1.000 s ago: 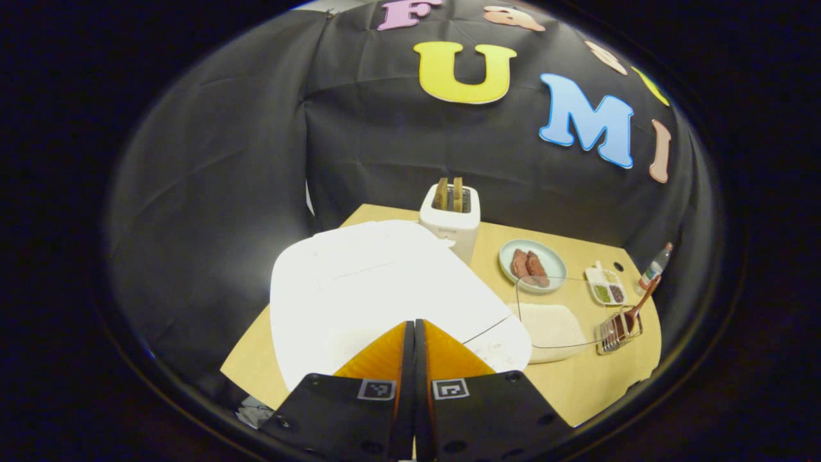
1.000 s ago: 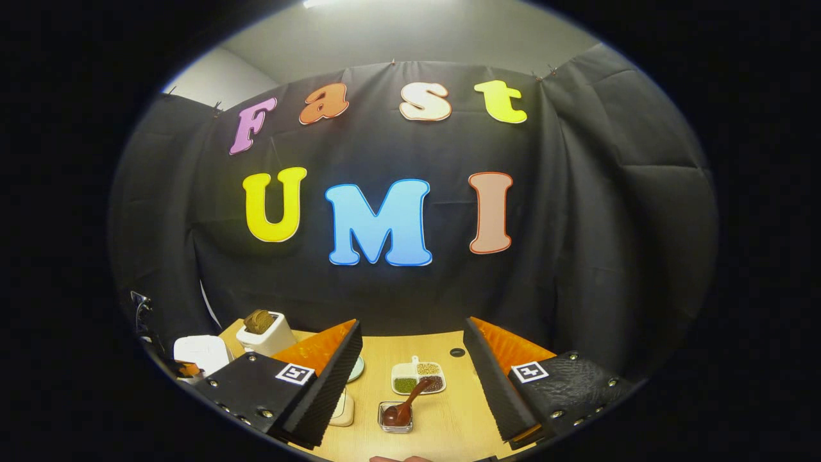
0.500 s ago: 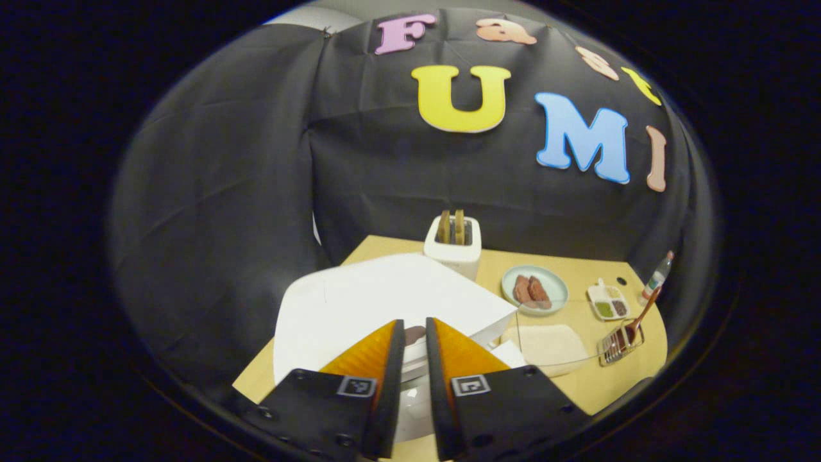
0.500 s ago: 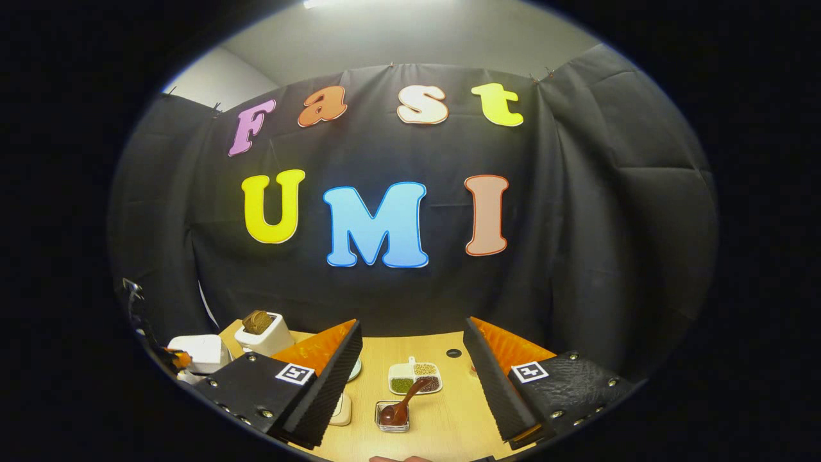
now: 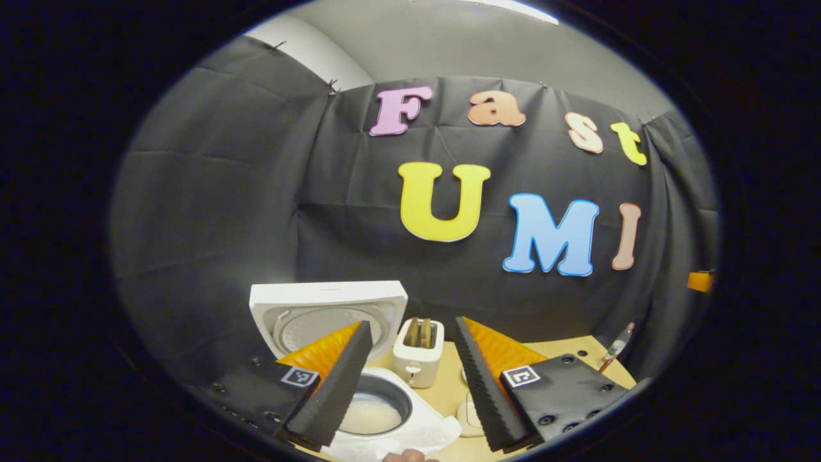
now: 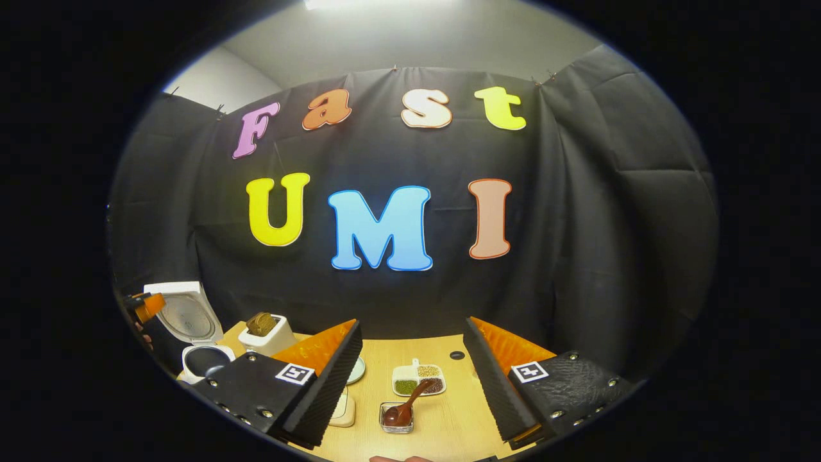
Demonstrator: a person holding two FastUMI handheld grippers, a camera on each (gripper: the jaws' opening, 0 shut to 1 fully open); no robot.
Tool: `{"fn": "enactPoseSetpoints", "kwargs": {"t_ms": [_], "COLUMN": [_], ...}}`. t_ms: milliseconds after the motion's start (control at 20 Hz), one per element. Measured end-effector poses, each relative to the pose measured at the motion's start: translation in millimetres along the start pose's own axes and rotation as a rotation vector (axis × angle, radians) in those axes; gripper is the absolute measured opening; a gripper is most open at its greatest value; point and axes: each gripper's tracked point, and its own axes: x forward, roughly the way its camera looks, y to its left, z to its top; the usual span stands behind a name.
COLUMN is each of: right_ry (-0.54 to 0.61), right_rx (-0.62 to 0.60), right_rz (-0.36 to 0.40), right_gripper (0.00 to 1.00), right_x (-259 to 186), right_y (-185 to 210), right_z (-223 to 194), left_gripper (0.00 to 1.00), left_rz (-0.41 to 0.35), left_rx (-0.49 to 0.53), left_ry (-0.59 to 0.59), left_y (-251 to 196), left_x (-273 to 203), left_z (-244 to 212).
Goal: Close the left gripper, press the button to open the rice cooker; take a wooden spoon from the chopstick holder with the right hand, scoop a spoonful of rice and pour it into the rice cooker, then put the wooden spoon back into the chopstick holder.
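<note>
Left gripper view: spread, empty fingers (image 5: 333, 378) partly hide the open rice cooker (image 5: 378, 410).

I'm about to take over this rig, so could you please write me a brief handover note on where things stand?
Left hand-held gripper: open, empty, in front of the rice cooker.
Right hand-held gripper: open, empty, facing the wooden spoon.
Cooker lid stands up.
Spoon sits in the chopstick holder on the table.
Done: cooker opened.
Left: take spoon, scoop rice, pour into cooker, return spoon.

Right gripper (image 6: 414, 362) agape above wooden spoon (image 6: 405, 405) (rice cooker (image 6: 189, 333) lid-up, far left)
</note>
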Motion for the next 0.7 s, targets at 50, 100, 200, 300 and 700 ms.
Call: {"fn": "enactPoseSetpoints", "kwargs": {"t_ms": [50, 100, 200, 300, 700], "right_ry": [0.001, 0.003, 0.008, 0.010, -0.023], "right_rx": [0.003, 0.008, 0.017, 0.018, 0.063], "right_rz": [-0.008, -0.016, -0.033, -0.051, -0.098], "right_gripper": [0.96, 0.96, 0.96, 0.96, 0.96], "right_x": [-1, -2, -6, -9, -13], "right_y": [0, -1, 0, 1, -3], "right_z": [-1, -2, -5, -8, -16], "left_gripper": [0.89, 0.89, 0.89, 0.89, 0.89], "left_rz": [-0.011, -0.015, -0.028, -0.047, -0.152], "left_rx": [0.011, 0.022, 0.026, 0.014, 0.004], "left_ry": [-0.015, -0.023, -0.027, -0.047, -0.081], "left_y": [-4, -3, -2, -2, -30], "left_x": [0, 1, 1, -1, -10], "left_z": [7, 11, 17, 29, 40]}}
